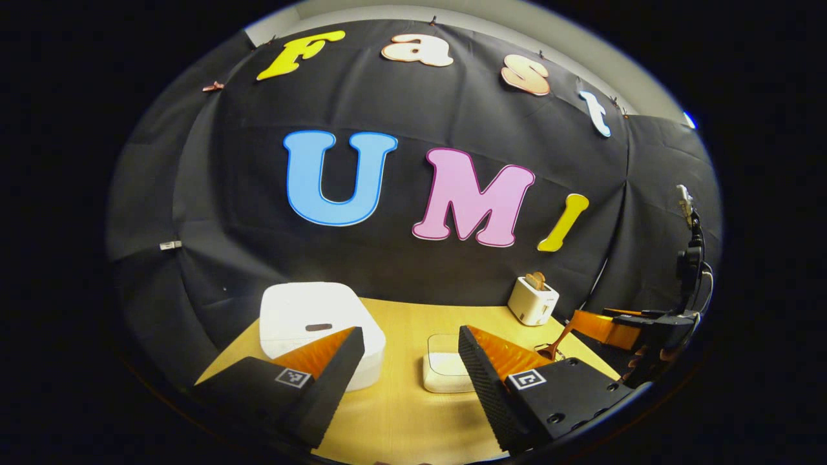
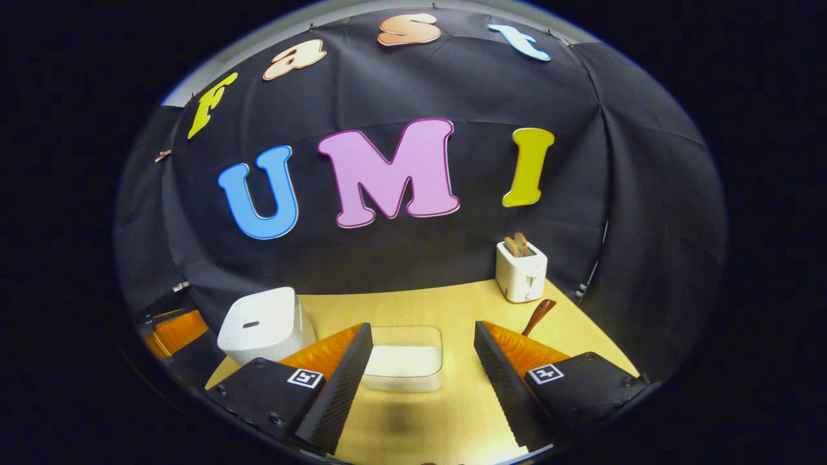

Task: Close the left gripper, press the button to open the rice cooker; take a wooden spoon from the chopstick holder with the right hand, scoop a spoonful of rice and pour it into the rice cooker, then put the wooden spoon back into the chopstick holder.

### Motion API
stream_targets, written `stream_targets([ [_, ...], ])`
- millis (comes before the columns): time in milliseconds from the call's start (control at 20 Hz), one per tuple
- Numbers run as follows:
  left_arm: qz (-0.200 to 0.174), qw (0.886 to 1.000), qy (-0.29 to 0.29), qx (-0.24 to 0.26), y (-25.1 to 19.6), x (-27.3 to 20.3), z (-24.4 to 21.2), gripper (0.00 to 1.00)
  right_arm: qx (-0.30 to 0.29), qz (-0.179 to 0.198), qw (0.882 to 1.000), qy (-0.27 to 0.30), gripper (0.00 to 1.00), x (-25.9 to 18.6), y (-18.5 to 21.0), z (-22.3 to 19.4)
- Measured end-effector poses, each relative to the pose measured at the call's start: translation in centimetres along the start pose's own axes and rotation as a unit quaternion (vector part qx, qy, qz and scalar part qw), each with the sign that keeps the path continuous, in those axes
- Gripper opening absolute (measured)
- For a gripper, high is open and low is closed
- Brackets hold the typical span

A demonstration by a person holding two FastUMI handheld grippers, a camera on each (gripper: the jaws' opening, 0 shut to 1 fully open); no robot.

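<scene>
Surface: wooden table (image 2: 452, 303) against black cloth wall.
Left gripper (image 1: 410, 361): fingers spread apart, nothing between them.
Ahead-left of it: white rice cooker (image 1: 310, 320), lid down.
Ahead between its fingers: clear box of rice (image 1: 446, 365).
Right gripper (image 2: 423, 361): fingers spread apart, empty, rice box straight ahead.
Ahead-right of it: wooden spoon (image 2: 537, 315) handle; holder hidden behind finger.
Farther back: white toaster (image 2: 521, 268).

Each gripper, left gripper (image 1: 408, 381) and right gripper (image 2: 421, 381), carries two wedge-shaped fingers with ribbed inner faces; blocky mounts bear square coded markers at five and seven o'clock, with round screw holes
</scene>
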State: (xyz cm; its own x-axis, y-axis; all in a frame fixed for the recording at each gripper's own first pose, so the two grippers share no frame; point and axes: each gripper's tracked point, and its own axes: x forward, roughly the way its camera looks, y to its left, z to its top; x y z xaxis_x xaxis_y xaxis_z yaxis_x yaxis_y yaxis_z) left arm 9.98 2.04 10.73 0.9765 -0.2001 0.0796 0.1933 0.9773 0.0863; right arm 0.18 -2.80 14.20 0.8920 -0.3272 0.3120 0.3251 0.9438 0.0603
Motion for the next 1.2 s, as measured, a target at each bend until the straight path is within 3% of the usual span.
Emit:
stream_targets([
  [350, 0.012, 1.000, -0.008, 0.007, 1.3, 3.5, 1.3, 0.95, 0.017, -0.020, 1.000, 0.011, 0.98, 0.9, -2.8, -0.7],
  [550, 0.033, 0.999, -0.012, 0.016, 4.2, 5.9, 3.0, 0.92, 0.023, -0.038, 0.999, 0.015, 0.98, 1.1, -4.5, -1.2],
  [650, 0.046, 0.999, -0.008, 0.019, 6.0, 7.1, 3.3, 0.81, 0.033, -0.046, 0.998, 0.022, 0.98, 1.2, -4.9, -1.8],
  [800, 0.056, 0.998, 0.006, 0.028, 8.1, 9.3, 3.2, 0.53, 0.036, -0.053, 0.997, 0.031, 0.98, 1.0, -5.2, -2.6],
  [850, 0.060, 0.998, 0.018, 0.032, 8.8, 10.2, 2.8, 0.57, 0.035, -0.056, 0.997, 0.033, 0.98, 0.8, -5.4, -2.8],
  [1000, 0.094, 0.994, 0.045, 0.036, 11.8, 12.5, 1.5, 0.19, 0.036, -0.070, 0.996, 0.034, 0.98, 0.3, -6.0, -3.0],
  [1100, 0.096, 0.992, 0.076, 0.026, 13.4, 14.1, -0.1, 0.05, 0.038, -0.083, 0.995, 0.032, 0.98, -0.1, -6.7, -3.0],
  [1200, 0.105, 0.988, 0.115, 0.011, 14.8, 15.1, -2.3, 0.05, 0.041, -0.098, 0.994, 0.034, 0.98, -0.6, -7.6, -3.2],
])
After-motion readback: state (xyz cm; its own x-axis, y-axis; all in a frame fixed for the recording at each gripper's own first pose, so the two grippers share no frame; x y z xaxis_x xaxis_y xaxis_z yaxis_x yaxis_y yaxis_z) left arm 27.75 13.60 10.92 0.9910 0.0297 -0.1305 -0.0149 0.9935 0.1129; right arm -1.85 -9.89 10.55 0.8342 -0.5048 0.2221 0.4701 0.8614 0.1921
